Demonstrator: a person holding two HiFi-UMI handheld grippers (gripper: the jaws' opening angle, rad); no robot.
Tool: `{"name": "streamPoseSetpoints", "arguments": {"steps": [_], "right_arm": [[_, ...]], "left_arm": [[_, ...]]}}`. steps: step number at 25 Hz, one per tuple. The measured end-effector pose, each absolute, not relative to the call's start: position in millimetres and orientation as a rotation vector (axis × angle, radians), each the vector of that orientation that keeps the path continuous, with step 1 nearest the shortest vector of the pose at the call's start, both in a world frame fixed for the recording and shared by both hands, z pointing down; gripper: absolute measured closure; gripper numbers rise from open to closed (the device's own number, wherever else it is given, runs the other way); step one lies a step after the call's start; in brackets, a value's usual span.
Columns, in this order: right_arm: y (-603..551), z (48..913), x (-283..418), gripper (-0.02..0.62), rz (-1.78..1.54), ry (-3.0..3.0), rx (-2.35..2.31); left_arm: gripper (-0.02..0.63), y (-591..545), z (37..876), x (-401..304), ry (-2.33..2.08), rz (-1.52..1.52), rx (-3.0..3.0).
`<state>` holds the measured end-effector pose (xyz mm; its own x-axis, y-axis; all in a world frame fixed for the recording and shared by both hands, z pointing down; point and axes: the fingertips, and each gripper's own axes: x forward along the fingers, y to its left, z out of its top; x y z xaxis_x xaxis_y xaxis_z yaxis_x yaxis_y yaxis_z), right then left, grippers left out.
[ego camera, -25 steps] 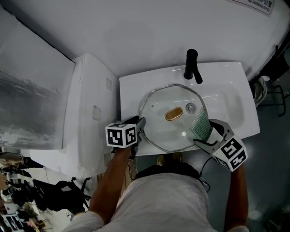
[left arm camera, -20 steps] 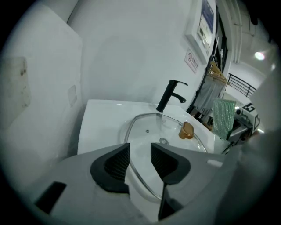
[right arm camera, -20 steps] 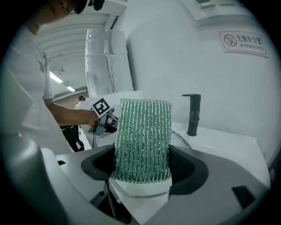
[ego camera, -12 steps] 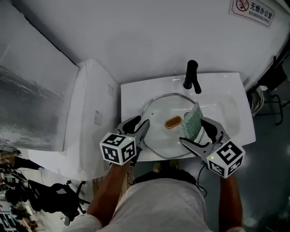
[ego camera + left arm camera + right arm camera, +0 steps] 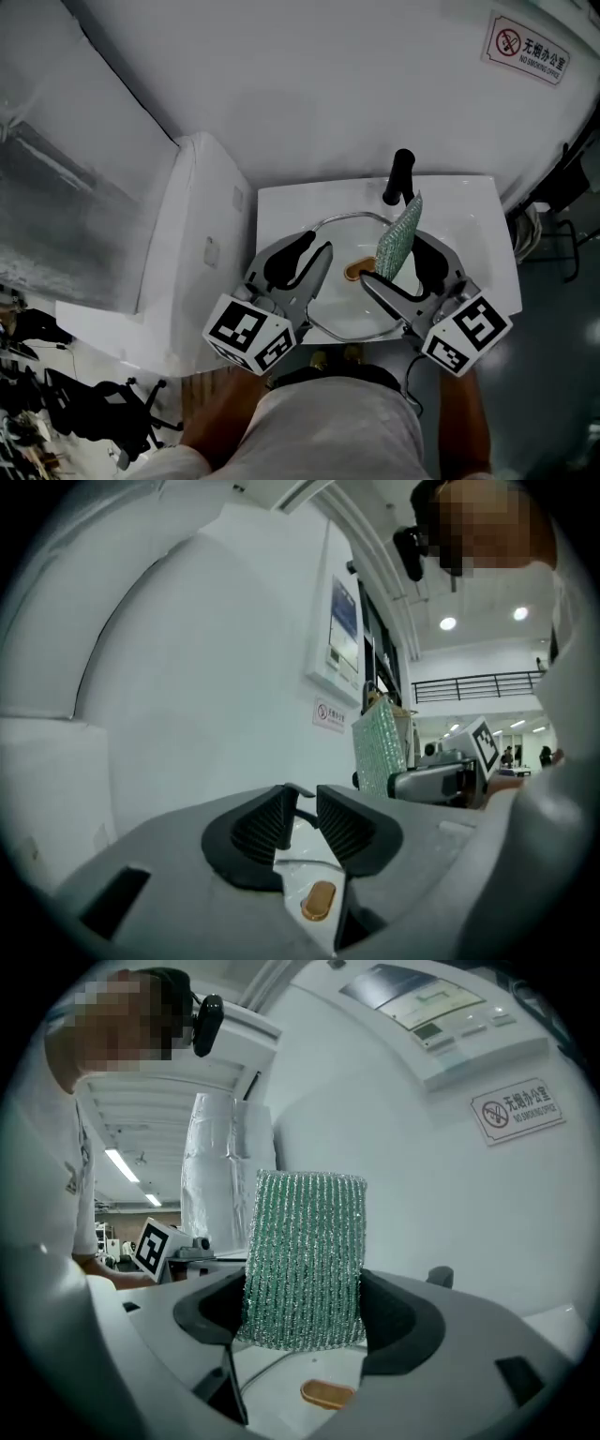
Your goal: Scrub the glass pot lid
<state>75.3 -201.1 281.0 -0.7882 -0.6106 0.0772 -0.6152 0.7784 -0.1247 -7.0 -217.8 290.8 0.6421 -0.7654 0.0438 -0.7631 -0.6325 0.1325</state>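
The glass pot lid (image 5: pixel 342 305) lies flat in the white sink (image 5: pixel 281 202), its gold knob (image 5: pixel 356 272) up. My left gripper (image 5: pixel 317 246) hangs above the lid's left side. Its jaws have just been closing to a narrow gap, and nothing is between them. In the left gripper view, that gripper (image 5: pixel 302 803) looks level at the wall, with the knob (image 5: pixel 317 902) far below. My right gripper (image 5: pixel 398 258) is shut on a green scrub pad (image 5: pixel 398 234), held upright above the lid's right side. The pad (image 5: pixel 305 1251) fills the right gripper view between the fingers.
A black faucet (image 5: pixel 401 178) stands at the sink's back edge, just beyond the pad. A white cabinet (image 5: pixel 202 234) adjoins the sink on the left. A no-smoking sign (image 5: pixel 525 49) hangs on the white wall behind.
Both grippers have risen off the lid. The left one let go of the lid's left rim. The pad came off the glass and now stands upright.
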Motion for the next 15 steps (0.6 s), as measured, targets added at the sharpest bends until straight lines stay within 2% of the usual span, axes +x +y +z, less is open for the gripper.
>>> {"name": "streamPoseSetpoints", "arguments": {"steps": [8,15], "right_arm": [[-196,247,70,0.247,0.108,-3.036,1.075],[-191,240,71,0.247,0.043,-3.053,1.127]], "left_arm": [[0.563,-201,238,4,-1.32,-0.166,2.882],[0.583,-194,232,12,-1.302,-0.17,2.911]]}}
